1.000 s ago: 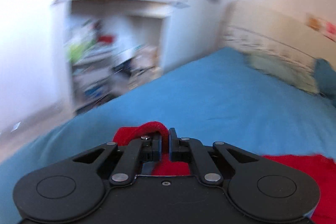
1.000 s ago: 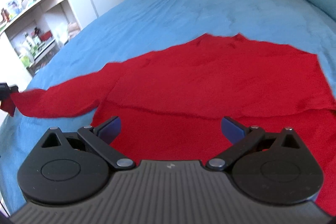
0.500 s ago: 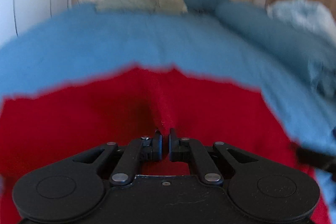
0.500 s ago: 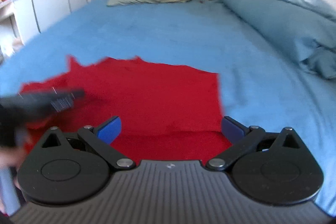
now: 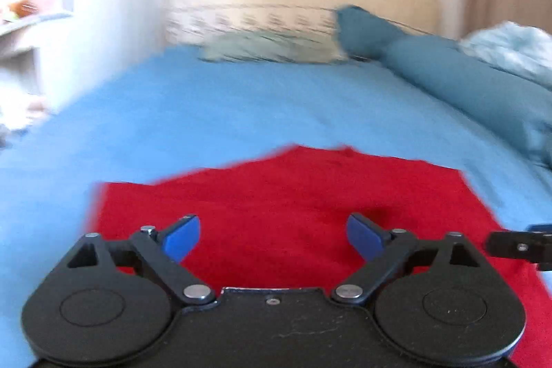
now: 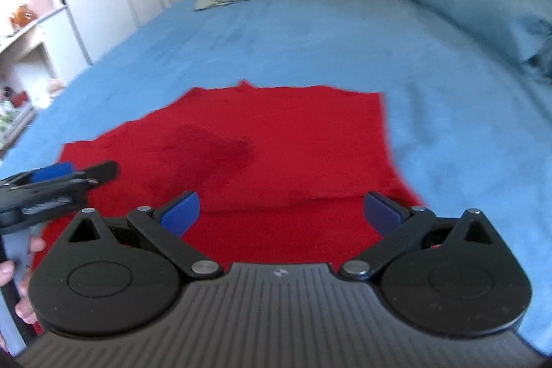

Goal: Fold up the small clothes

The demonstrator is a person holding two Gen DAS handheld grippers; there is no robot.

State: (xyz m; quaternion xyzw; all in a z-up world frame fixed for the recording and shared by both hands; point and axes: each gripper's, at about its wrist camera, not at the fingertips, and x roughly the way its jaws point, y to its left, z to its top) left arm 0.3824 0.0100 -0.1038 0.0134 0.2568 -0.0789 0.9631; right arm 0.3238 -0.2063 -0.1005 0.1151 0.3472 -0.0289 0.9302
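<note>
The left claw [image 5: 272,233] has just been opening and stands wide, nothing between its jaws; the right claw [image 6: 279,212] is wide and empty too. Beneath both, the red garment [image 6: 276,133] lies flat on the bed [image 6: 310,40], its left side apparently folded in; further folds likely remain.
</note>
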